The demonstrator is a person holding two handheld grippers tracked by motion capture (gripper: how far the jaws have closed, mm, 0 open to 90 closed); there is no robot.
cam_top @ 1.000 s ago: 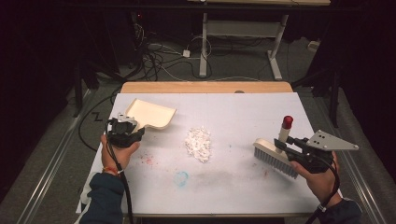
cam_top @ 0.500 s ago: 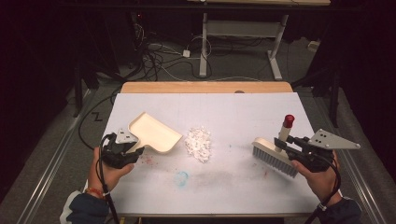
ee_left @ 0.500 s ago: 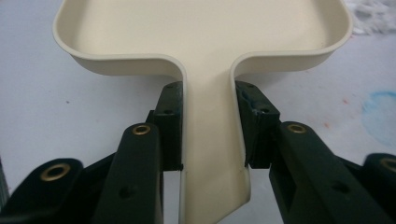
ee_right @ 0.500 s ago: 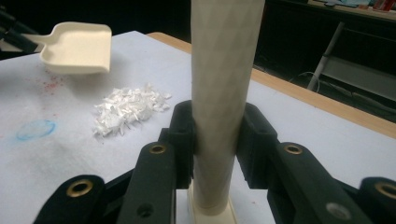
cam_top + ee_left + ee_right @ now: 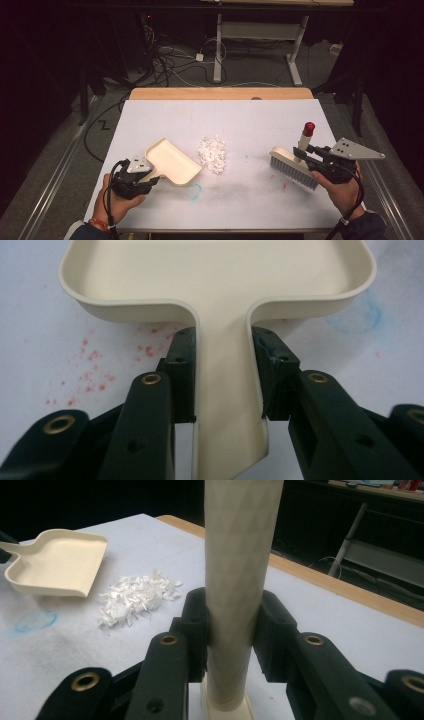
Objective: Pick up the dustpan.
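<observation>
High view first, and we see a white-covered table (image 5: 250, 125) with a bare wooden strip (image 5: 220, 93) along its far edge, standing in a dark room. Behind it, cables (image 5: 175, 60) sprawl over a grey floor, and the white legs of another desk (image 5: 255, 45) rise at the back. On the cover we spot a faint blue ring (image 5: 196, 188) near the front, plus reddish specks (image 5: 90, 370) that show up well in the left gripper view.

Mid-table lies a small heap of white shreds (image 5: 213, 154). Just to its left sits the cream dustpan (image 5: 172, 162), mouth angled toward the heap, close but not touching. Our left gripper (image 5: 134, 175) has its jaws clamped on the dustpan's flat handle, one on each side, as the left gripper view makes plain. Over on the right, our right gripper (image 5: 312, 159) is closed around the upright handle of the brush (image 5: 292, 165), red cap on top, bristles down on the cover, well apart from the shreds.

Compared with a second ago, we've brought the dustpan from the far left toward the front and in beside the heap. The brush has barely shifted, and the shreds lie as they did.
</observation>
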